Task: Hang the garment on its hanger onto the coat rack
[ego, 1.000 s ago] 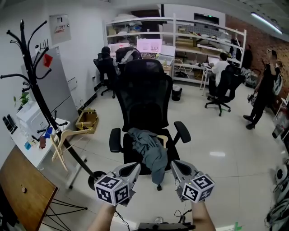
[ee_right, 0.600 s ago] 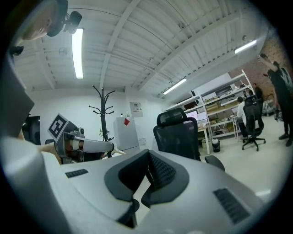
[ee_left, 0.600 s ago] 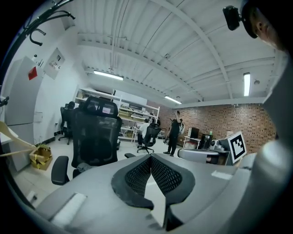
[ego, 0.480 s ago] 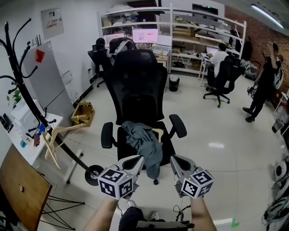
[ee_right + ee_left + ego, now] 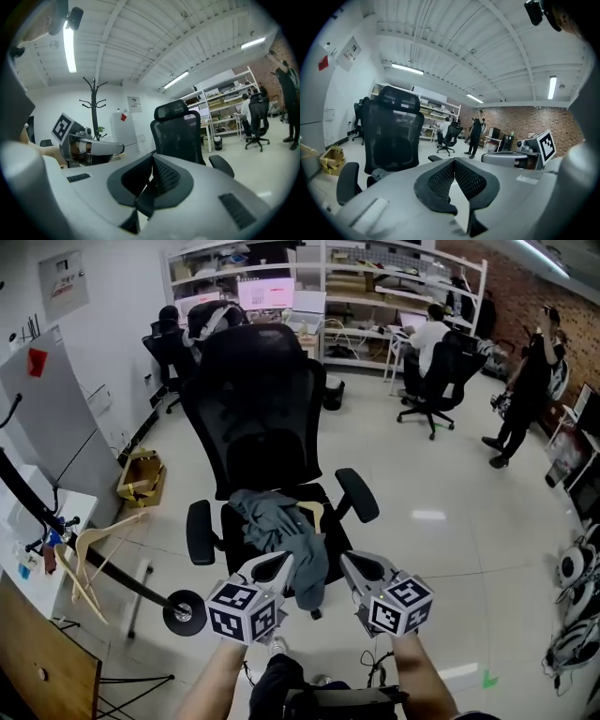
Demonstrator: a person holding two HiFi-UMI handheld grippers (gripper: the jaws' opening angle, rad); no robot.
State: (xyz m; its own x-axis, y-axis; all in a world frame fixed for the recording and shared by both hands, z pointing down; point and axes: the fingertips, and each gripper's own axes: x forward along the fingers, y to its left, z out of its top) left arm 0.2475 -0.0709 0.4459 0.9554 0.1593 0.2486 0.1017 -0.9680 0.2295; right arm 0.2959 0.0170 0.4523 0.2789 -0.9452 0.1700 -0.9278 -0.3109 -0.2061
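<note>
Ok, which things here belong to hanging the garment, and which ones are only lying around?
Belong to the job:
- grey garment, crumpled
- wooden hanger partly under it
- black coat rack
- left gripper and right gripper, both empty, jaws shut

Only lying about:
- office chair under the garment
- spare wooden hangers by the rack
- cardboard box on the floor

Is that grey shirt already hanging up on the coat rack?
No, the grey garment lies crumpled on the seat of the black office chair.
</note>
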